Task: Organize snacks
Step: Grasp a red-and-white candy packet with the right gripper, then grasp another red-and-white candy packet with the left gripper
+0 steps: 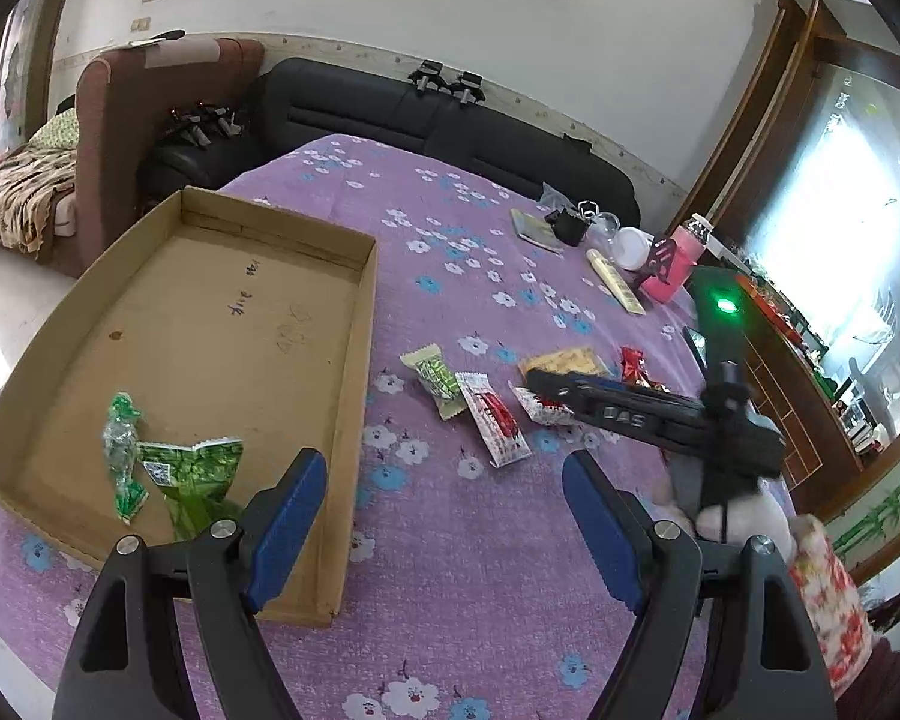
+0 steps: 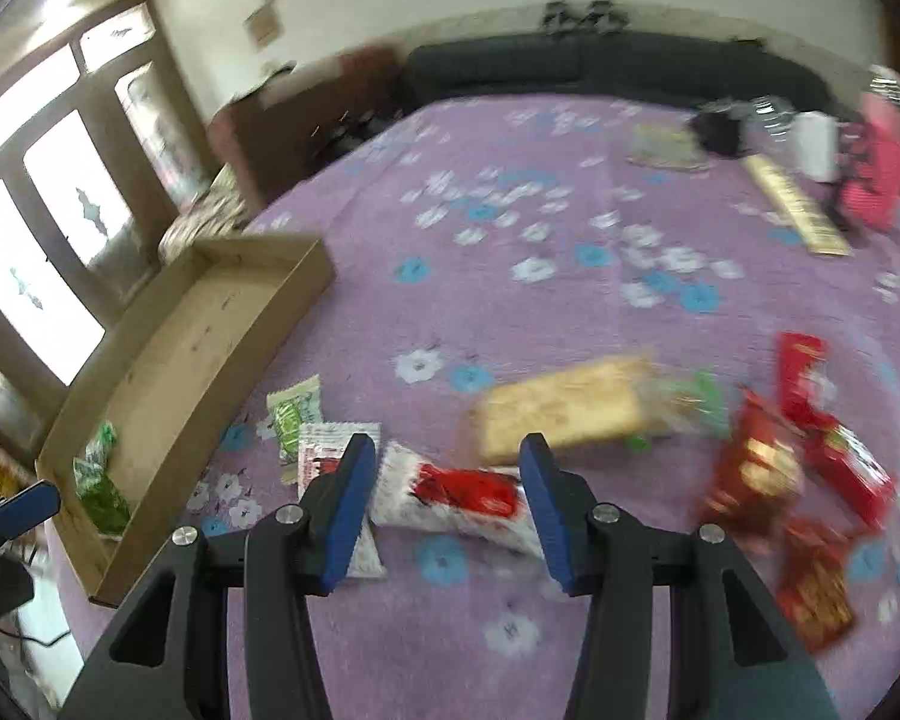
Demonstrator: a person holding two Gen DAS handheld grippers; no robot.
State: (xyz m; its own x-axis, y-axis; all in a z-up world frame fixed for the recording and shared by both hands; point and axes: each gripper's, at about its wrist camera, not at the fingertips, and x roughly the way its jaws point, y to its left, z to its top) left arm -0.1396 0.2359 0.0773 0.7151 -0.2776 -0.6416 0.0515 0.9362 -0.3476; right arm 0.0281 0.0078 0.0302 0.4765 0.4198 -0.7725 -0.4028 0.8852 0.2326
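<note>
A shallow cardboard tray (image 1: 354,324) lies on the purple flowered cloth and holds two green snack packets (image 1: 174,474). My left gripper (image 1: 444,516) is open and empty, above the tray's near right corner. Loose snacks lie to the right: a green-and-cream packet (image 1: 435,375), a white-and-red packet (image 1: 495,420), a yellow cracker pack (image 1: 564,360) and red packets (image 1: 636,369). My right gripper (image 2: 444,498) is open, low over a white-and-red packet (image 2: 456,495) that lies between its fingers. The right wrist view is blurred. The right gripper also shows in the left wrist view (image 1: 576,387).
At the far right of the cloth stand a pink bottle (image 1: 672,264), a white cup (image 1: 630,246), a black object (image 1: 567,225) and a long cream box (image 1: 615,279). A black sofa (image 1: 450,126) and a brown armchair (image 1: 150,120) stand behind. The tray also shows in the right wrist view (image 2: 168,384).
</note>
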